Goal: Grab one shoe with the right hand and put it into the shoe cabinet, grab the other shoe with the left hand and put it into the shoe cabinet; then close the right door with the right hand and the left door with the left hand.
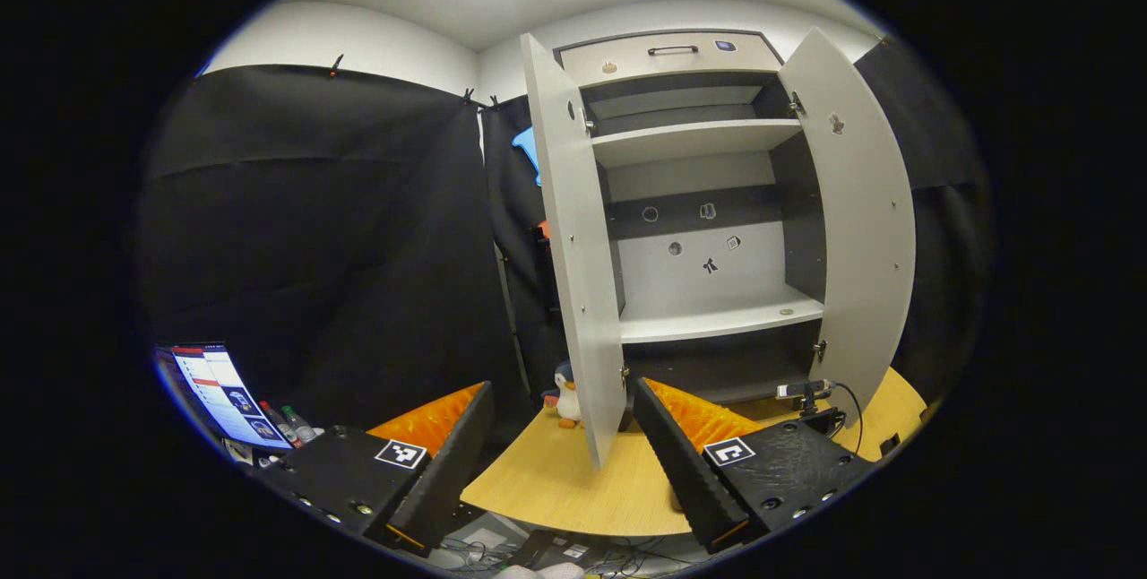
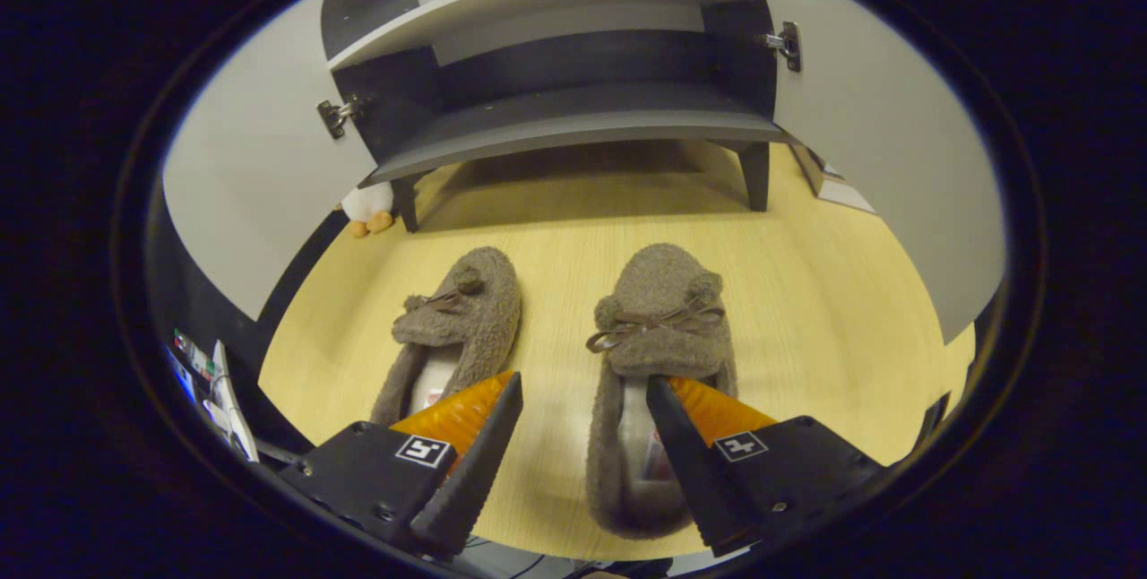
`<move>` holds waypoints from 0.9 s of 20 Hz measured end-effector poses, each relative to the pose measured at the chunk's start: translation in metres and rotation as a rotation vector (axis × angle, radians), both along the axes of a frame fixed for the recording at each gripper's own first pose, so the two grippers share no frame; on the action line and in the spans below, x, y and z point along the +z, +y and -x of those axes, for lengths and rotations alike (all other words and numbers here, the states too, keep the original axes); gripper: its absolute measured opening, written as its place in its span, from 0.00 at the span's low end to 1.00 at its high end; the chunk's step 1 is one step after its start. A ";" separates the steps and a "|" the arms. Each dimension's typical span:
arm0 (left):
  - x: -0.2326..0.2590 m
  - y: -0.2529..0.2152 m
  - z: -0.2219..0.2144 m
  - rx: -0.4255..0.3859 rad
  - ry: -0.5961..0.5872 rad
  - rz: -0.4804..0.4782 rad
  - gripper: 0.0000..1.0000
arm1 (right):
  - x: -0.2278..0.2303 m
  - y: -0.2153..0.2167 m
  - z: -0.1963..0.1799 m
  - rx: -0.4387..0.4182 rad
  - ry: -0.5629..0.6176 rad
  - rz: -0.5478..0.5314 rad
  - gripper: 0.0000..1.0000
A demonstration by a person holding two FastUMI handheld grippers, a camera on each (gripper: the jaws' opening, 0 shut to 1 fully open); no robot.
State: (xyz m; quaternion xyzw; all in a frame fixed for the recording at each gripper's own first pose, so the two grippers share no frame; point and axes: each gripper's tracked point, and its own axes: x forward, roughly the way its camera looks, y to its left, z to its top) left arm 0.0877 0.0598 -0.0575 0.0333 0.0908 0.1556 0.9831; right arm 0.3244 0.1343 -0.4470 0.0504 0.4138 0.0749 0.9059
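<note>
Two fuzzy brown slippers with bows lie side by side on the wooden table [image 2: 806, 292] in the right gripper view, toes toward the cabinet: the left shoe [image 2: 461, 315] and the right shoe [image 2: 659, 319]. My right gripper [image 2: 582, 386] is open just above them; one finger reaches into the right shoe's opening and the other hangs over the gap between the shoes. In the left gripper view the shoe cabinet [image 1: 708, 203] stands with both doors open, left door [image 1: 573, 247] and right door [image 1: 860, 220], its shelves bare. My left gripper [image 1: 563, 389] is open, held high and well back from the cabinet.
A small penguin toy [image 1: 564, 395] stands by the cabinet's left leg, the same penguin toy [image 2: 369, 207] at the table's far left. A small camera on a stand [image 1: 806, 393] sits right of the cabinet. A laptop [image 1: 219, 395] and bottles are low at the left.
</note>
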 end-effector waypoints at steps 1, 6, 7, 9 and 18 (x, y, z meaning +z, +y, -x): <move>-0.003 0.001 -0.005 0.005 0.008 0.003 0.96 | -0.004 -0.001 -0.007 -0.010 0.005 -0.006 0.92; -0.008 0.001 -0.024 0.026 0.031 0.009 0.96 | -0.022 0.001 -0.033 -0.020 0.024 -0.035 0.90; -0.011 0.001 -0.028 0.026 0.038 0.013 0.96 | -0.023 0.000 -0.034 -0.016 0.022 -0.031 0.88; -0.014 -0.001 -0.033 0.021 0.043 0.020 0.96 | -0.024 -0.007 -0.039 -0.018 0.018 -0.016 0.75; -0.016 -0.005 -0.028 0.012 0.027 0.017 0.96 | -0.006 -0.005 -0.033 0.015 0.015 -0.044 0.10</move>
